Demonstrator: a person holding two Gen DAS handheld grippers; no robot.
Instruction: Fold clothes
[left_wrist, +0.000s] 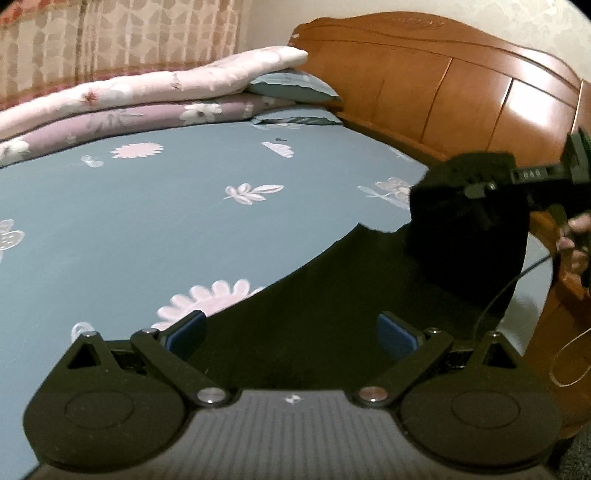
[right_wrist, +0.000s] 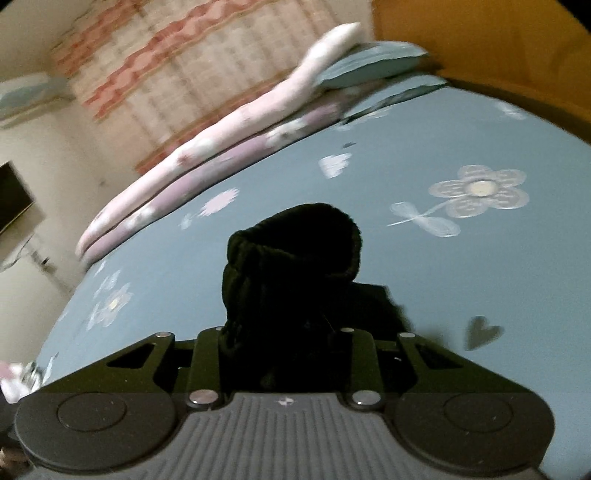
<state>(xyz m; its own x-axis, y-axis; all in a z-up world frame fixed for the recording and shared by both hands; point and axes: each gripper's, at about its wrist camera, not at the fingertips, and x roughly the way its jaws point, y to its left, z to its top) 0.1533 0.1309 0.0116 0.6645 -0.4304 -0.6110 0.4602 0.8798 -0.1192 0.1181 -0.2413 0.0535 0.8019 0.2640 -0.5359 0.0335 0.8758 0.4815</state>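
Black garment (left_wrist: 332, 314) lies spread on the blue flowered bed sheet (left_wrist: 147, 221), toward the bed's right side near the wooden headboard (left_wrist: 443, 92). Along the bed's far left edge lie folded quilts (left_wrist: 147, 92), pink over purple, with a blue pillow (left_wrist: 291, 86) at their headboard end and a patterned curtain (left_wrist: 110, 37) behind them. In the left wrist view, the left claw (left_wrist: 291, 332) hovers over the dark cloth with its blue pads (left_wrist: 188, 328) spread wide apart, pressing on nothing. Further right, one part of the garment is lifted off the sheet, bunched in the right claw (left_wrist: 476, 188), with a hand (left_wrist: 572, 240) at the frame's edge. In the right wrist view, the right claw (right_wrist: 280, 332) has its jaws drawn close on a thick, ribbed fold of the black garment (right_wrist: 291, 258), which rises in a hump above the sheet (right_wrist: 443, 277); the pads themselves are hidden by the cloth.
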